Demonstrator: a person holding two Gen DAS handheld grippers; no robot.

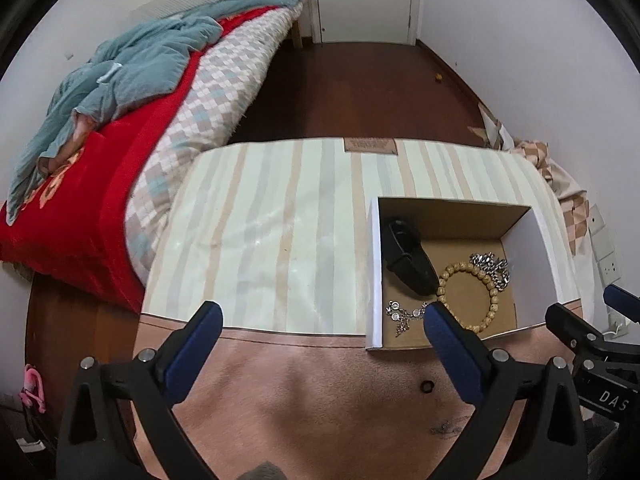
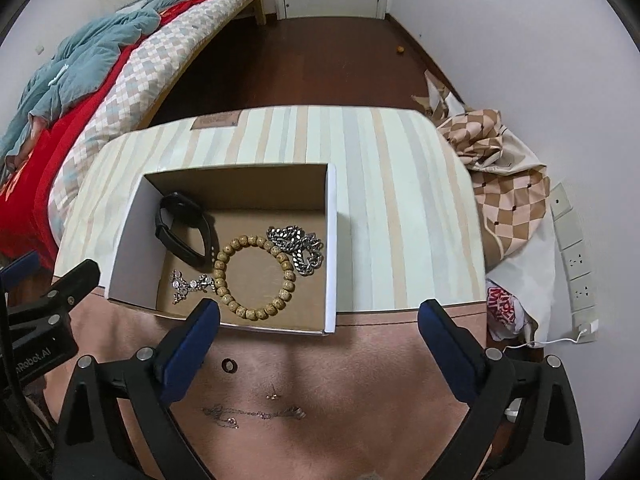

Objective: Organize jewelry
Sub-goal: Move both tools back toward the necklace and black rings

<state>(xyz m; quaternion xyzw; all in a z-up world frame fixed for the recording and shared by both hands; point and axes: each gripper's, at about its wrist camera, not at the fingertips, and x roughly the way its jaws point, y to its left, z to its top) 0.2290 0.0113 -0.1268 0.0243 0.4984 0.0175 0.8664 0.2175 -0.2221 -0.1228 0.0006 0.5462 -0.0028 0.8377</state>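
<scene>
An open cardboard box [image 1: 374, 272] [image 2: 330, 248] stands on the striped tablecloth. Inside it lie a black wristband [image 1: 408, 256] [image 2: 184, 232], a wooden bead bracelet [image 1: 493, 296] [image 2: 219, 268], a silver chain [image 1: 492, 266] [image 2: 298, 244] and a crystal bracelet [image 1: 402, 314] [image 2: 186, 284]. Outside the box, on the pink strip of cloth, are a small dark ring [image 1: 427, 386] [image 2: 229, 365], a tiny earring [image 2: 273, 395] and a thin necklace chain [image 2: 256, 414] [image 1: 448, 428]. My left gripper [image 1: 320, 314] [image 2: 54, 266] hovers left of the box, open and empty. My right gripper [image 2: 319, 309] [image 1: 588, 304] hangs open over the box's near edge, holding nothing.
A bed with a red blanket [image 1: 100, 184] runs along the left. A checkered cloth [image 2: 500, 184] is heaped right of the table, beside a wall power strip [image 2: 576, 256]. Dark wooden floor [image 1: 360, 92] lies beyond the table's far edge.
</scene>
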